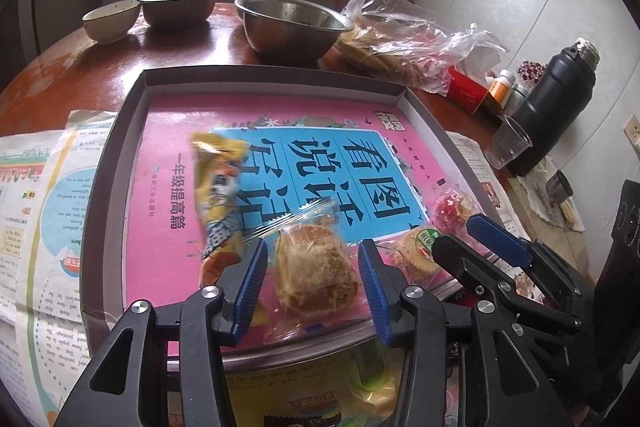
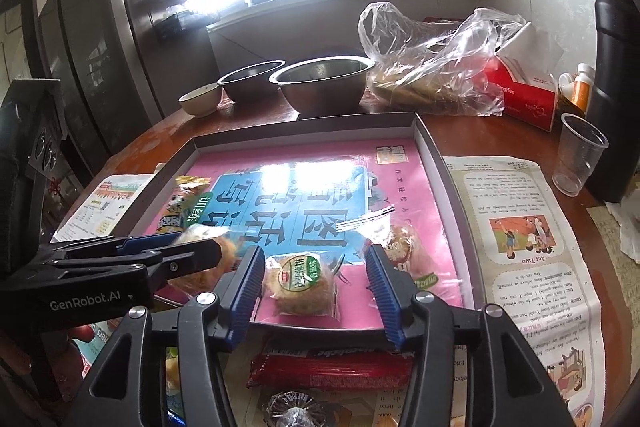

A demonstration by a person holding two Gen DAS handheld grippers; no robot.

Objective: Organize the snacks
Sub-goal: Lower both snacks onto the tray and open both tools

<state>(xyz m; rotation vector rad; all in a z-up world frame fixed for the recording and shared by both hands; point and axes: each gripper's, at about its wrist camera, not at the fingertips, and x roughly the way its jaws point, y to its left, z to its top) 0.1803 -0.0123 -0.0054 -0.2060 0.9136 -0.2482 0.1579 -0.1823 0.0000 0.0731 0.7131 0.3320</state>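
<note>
Both the left gripper [image 1: 314, 277] and right gripper [image 2: 312, 287] gape wide, holding nothing, over wrapped pastries [image 1: 316, 267] near the tray's front edge [image 1: 304, 341]; lower squarely, then pinch gently.

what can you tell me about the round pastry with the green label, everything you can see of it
The round pastry with the green label is a flaky, golden-brown cake sealed in clear plastic wrap, its circular green-and-red sticker facing up. It lies flat in the shallow grey tray, near the front edge, on the pink book cover lining it. The right gripper is open, fingers on either side of it without touching. From the left wrist view it shows partly, behind the right gripper's finger.
</note>
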